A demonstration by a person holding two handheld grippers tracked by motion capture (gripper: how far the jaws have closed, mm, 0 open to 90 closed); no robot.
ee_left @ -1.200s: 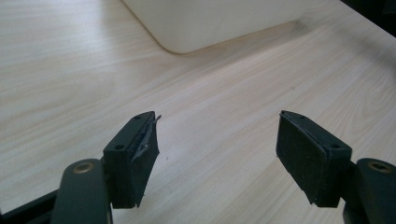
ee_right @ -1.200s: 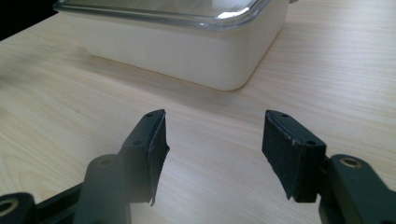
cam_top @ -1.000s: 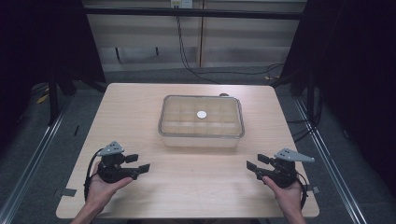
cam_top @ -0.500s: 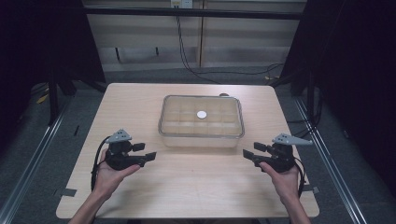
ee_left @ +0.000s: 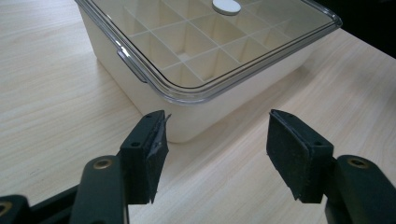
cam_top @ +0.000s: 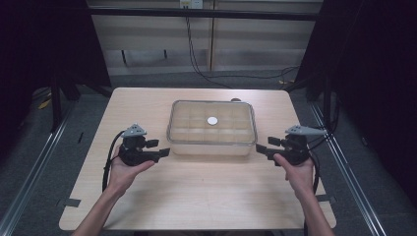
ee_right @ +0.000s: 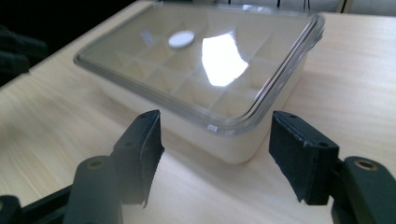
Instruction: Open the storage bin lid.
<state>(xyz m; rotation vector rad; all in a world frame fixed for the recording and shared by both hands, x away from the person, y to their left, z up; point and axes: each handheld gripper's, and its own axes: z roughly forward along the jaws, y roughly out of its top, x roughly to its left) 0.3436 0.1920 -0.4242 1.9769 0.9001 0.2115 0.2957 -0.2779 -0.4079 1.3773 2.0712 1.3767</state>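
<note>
Both grippers have moved up-frame and inward in the high view. Left gripper went from lower left to just beside the box's near-left corner — right gripper likewise at the near-right corner. Jaws on both spread wide.

High overhead – gripper views low, close.

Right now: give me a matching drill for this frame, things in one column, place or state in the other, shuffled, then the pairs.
Things
1. left tongs
2. right tongs
3. clear lid
4. white disc

Place or state
A. on top of the lid, near its middle
B. open, at the box's right front corner
C. shut on the compartment box
D. open, at the box's left front corner

Pairs: 1-D, 2-B, 3-C, 4-A
</note>
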